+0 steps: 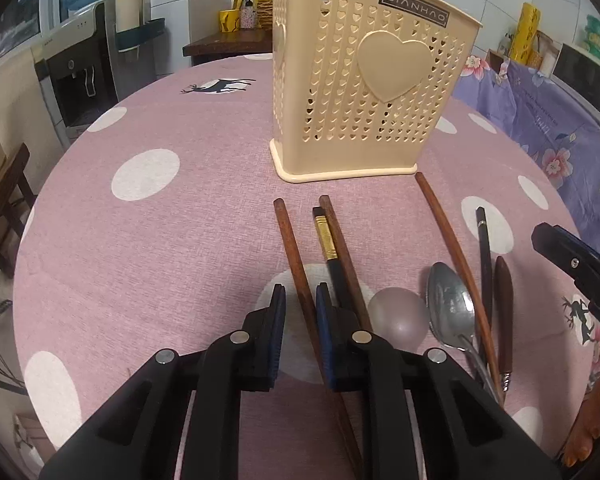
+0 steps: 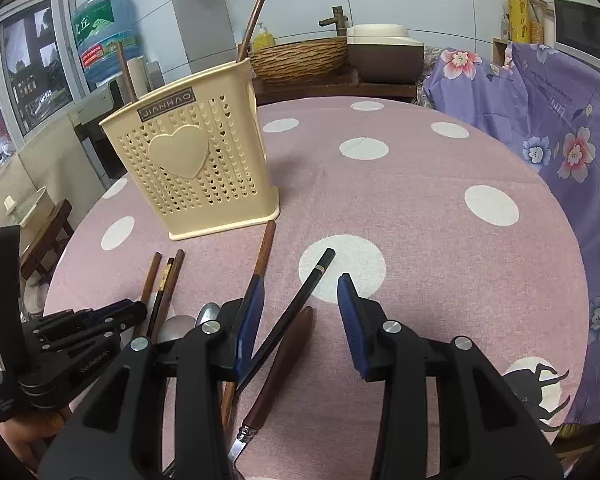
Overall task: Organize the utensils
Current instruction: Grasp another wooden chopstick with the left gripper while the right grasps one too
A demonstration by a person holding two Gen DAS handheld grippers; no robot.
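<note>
While both hand-held grippers gape empty, brown wooden chopsticks (image 1: 300, 264) lie flat.

My left gripper (image 1: 300, 300) sits low in front of the cream holder (image 1: 364, 80), fingers parted a little — one brown chopstick (image 1: 296, 264) runs between them, untouched as far as I can tell. My right gripper (image 2: 300, 304) — spread wide — hovers to that holder's right.

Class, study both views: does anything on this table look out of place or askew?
Yes. Chopsticks, a spoon and a knife lie scattered and crossing on the tablecloth instead of standing in the beige holder.
</note>
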